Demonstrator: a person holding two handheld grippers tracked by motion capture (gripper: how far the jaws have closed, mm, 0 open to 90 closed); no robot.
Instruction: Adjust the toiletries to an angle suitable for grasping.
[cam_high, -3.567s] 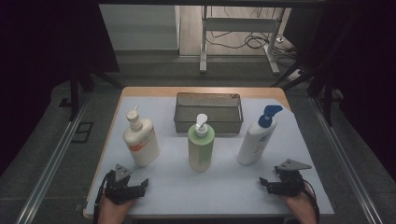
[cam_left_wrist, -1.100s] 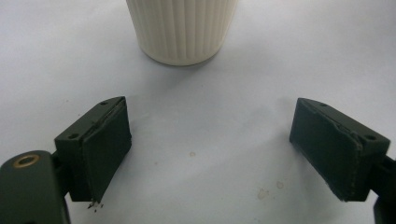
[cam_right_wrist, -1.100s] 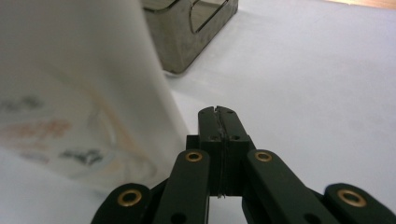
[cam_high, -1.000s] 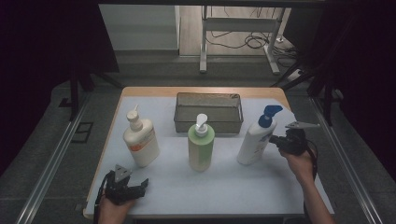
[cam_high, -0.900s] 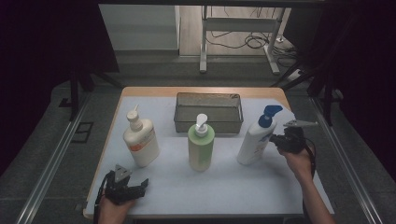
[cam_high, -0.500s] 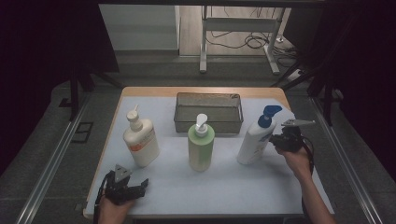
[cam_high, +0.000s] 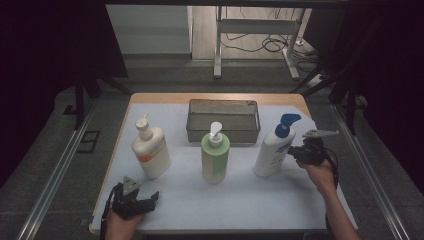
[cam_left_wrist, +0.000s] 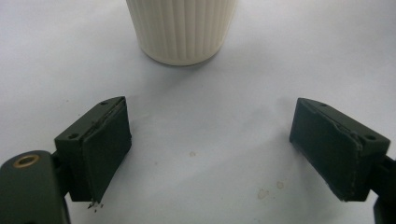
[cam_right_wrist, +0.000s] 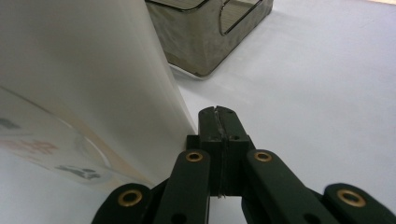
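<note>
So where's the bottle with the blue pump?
In the high view, the blue-pump bottle stands on the table's right side, right of the green bottle, with the shut right gripper beside it.

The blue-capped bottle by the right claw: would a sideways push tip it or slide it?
Probably tip: the bottle is tall on a narrow base, and the shut right claw sits beside its upper body. Its smooth wall looks slippery, so contact may glance off.

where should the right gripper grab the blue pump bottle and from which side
Grip the blue-pump bottle across its white body, about mid-height, coming level from its right, where the right gripper sits beside it, jaws shut. The body is tall, upright and smooth; the pump head is narrow and overhangs. Open the jaws first.
</note>
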